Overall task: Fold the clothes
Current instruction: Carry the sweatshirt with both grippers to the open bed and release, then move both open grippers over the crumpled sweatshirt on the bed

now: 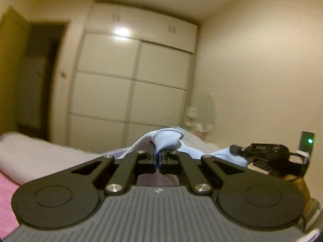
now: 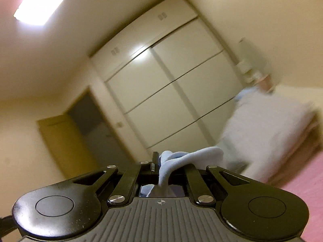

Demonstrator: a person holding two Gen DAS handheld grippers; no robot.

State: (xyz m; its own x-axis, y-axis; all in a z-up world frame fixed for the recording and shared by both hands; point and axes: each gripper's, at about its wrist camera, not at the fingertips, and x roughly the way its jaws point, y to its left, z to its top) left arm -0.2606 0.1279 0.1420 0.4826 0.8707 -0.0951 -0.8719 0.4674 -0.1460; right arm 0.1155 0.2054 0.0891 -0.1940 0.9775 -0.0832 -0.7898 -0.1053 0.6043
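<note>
My left gripper [image 1: 158,157] is shut on a fold of a light blue garment [image 1: 167,140], which bunches up over the fingertips and hangs to both sides. My right gripper [image 2: 162,166] is shut on another part of the same light blue garment [image 2: 191,157], its ribbed edge pulled between the fingers. The right gripper also shows in the left wrist view [image 1: 264,151] at the right, with blue cloth at its tip. Both grippers are raised and tilted up toward the room. The rest of the garment is hidden below them.
A bed with a pink cover [image 1: 6,193] and a pale rolled blanket [image 1: 40,155] lies below. A white pillow or duvet [image 2: 268,125] is at the right. A cream sliding wardrobe [image 1: 131,76] and a dark open doorway [image 1: 40,80] stand behind.
</note>
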